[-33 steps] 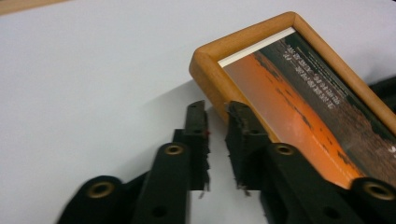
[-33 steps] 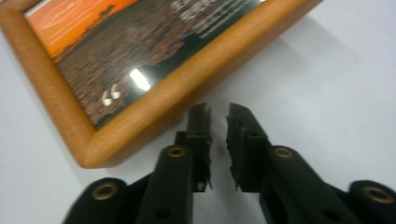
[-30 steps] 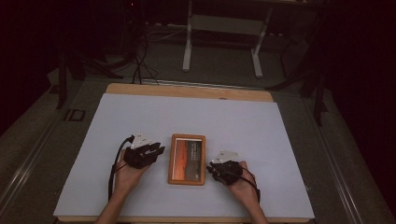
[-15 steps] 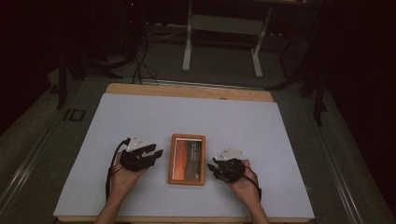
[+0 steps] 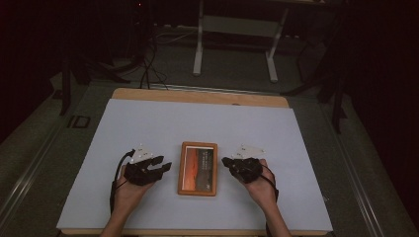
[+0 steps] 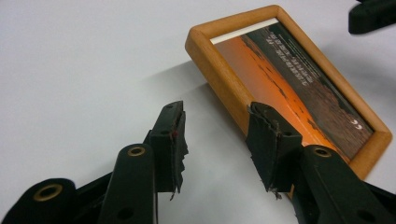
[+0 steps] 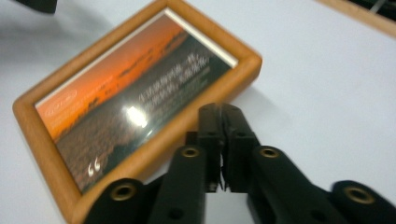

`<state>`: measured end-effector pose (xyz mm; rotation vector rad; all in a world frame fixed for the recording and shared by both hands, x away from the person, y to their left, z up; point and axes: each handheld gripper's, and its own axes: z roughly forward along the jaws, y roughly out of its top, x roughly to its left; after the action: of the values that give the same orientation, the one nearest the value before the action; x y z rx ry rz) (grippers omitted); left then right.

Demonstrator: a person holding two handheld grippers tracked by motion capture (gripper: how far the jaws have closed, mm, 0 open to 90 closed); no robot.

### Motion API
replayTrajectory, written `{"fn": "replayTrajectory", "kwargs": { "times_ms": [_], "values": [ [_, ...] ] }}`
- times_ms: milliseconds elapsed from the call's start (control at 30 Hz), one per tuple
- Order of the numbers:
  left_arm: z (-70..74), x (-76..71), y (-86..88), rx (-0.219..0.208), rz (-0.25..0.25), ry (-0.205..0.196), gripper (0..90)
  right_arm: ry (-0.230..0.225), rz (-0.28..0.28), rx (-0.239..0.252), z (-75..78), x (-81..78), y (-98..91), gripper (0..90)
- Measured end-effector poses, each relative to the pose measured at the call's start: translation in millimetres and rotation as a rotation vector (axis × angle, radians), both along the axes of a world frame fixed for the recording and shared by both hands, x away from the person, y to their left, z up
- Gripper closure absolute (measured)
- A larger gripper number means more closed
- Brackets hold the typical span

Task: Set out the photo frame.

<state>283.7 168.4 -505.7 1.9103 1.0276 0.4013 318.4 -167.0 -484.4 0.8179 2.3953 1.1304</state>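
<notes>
You are working at a table whose pale grey-white top is lying over a wooden board; the wood is showing as a strip along the far edge. A wooden picture frame is lying flat on the top, near the middle and toward your side, its long sides running away from you. It is holding an orange sunset picture with a dark band and small pale lettering, under glass that is catching a glint of light. The table is standing on a dark floor.
</notes>
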Motion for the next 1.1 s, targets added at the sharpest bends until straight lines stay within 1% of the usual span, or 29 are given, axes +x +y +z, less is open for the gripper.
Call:
{"fn": "replayTrajectory", "kwargs": {
  "times_ms": [33, 67, 133, 167, 233, 267, 300, 333, 433, 667, 867, 1100],
  "values": [
    [-0.2, -1.8, 0.9, -0.001, -0.002, 0.003, 56.7, -0.009, 0.011, -0.008, 4.7, 3.2, 5.2, 89.9],
    [-0.2, -1.8, 0.9, -0.001, -0.002, 0.003, 56.7, -0.009, 0.011, -0.008, 4.7, 3.2, 5.2, 89.9],
    [-0.3, -2.1, 1.2, -0.002, -0.002, 0.002, 56.6, -0.033, 0.005, -0.020, 10.2, 9.5, 14.2, 89.9],
    [-0.2, -1.9, 1.2, -0.003, -0.002, 0.004, 56.6, -0.033, 0.005, -0.020, 10.2, 9.5, 14.2, 89.9],
    [-1.2, -1.0, 0.3, -0.003, -0.005, 0.004, 56.4, -0.036, 0.010, -0.016, 13.3, 17.5, 22.1, 89.8],
    [-1.2, -1.0, 0.3, -0.003, -0.005, 0.004, 56.3, -0.036, 0.010, -0.016, 13.3, 17.5, 22.1, 89.8],
    [-1.6, -0.7, -0.2, -0.003, -0.007, 0.007, 56.3, -0.036, 0.018, -0.013, 13.2, 22.7, 27.5, 89.8],
    [-2.1, -0.4, -0.9, 0.000, -0.011, 0.006, 56.3, -0.036, 0.018, -0.013, 13.2, 22.7, 27.5, 89.8],
    [-2.4, -0.3, -1.7, 0.003, -0.014, 0.007, 56.2, -0.030, 0.025, -0.020, 10.0, 33.2, 36.3, 89.9],
    [-0.6, -1.5, -0.1, -0.008, -0.007, -0.001, 56.2, -0.027, 0.033, -0.043, 3.9, 43.6, 47.7, 89.8],
    [1.3, -2.3, -0.7, -0.010, -0.011, -0.005, 55.8, -0.019, 0.027, -0.052, -0.1, 49.7, 51.2, 89.9],
    [1.6, -2.3, -0.6, -0.011, -0.008, -0.006, 55.6, -0.006, 0.015, -0.055, -4.5, 54.3, 50.2, 89.9]
  ]
}}
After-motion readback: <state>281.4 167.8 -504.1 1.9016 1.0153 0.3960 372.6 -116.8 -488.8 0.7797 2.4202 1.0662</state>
